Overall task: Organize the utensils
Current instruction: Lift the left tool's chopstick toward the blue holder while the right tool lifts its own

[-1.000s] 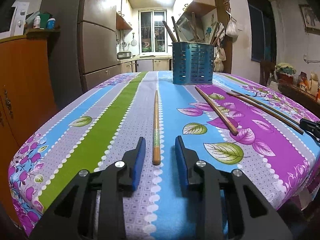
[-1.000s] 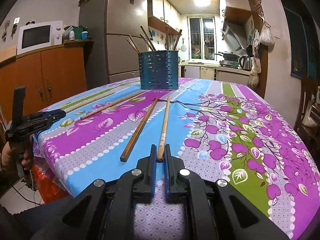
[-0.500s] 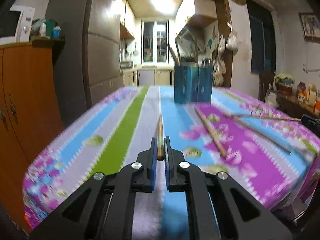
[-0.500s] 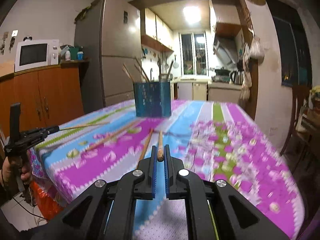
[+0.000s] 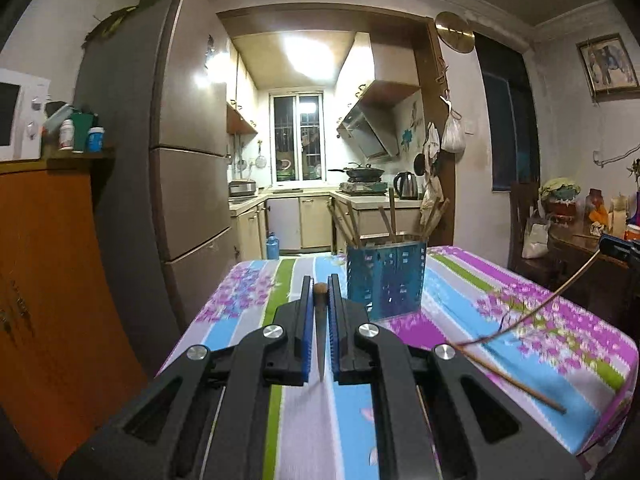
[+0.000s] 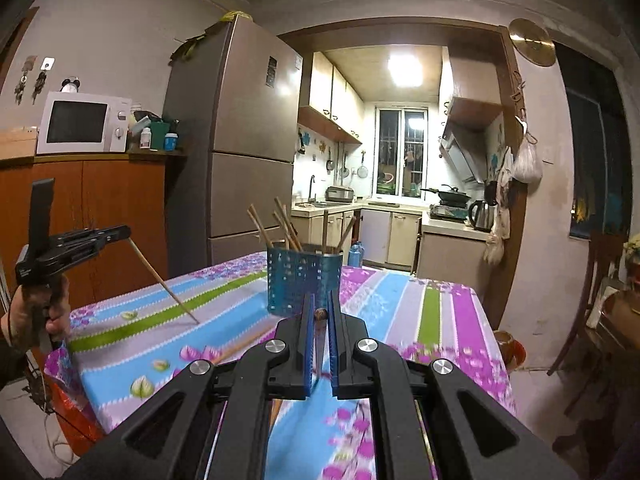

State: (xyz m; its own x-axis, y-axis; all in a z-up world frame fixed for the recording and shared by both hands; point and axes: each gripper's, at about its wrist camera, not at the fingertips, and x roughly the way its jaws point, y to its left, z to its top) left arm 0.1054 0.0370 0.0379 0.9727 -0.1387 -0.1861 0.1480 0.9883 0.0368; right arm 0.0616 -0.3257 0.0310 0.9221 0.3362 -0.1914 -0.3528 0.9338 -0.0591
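Both chopsticks lifted off table; your left gripper (image 5: pixel 320 300) and right gripper (image 6: pixel 320 316) each pinch one. Holder (image 5: pixel 385 280) part-filled; one chopstick (image 5: pixel 516 380) left.

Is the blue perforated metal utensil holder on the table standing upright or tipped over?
Upright. The blue perforated metal utensil holder stands on its base on the floral tablecloth, mouth upward, with wooden chopsticks sticking out of its top.

A: Grippers?
B: Two: left gripper (image 5: pixel 320 282), right gripper (image 6: pixel 320 299).
A: Chopsticks out?
B: Three: left-held chopstick (image 5: pixel 320 320), right-held chopstick (image 6: pixel 320 315), loose chopstick (image 5: pixel 516 380).
A: Holders?
B: One holder (image 5: pixel 384 280), several sticks inside, count unclear.
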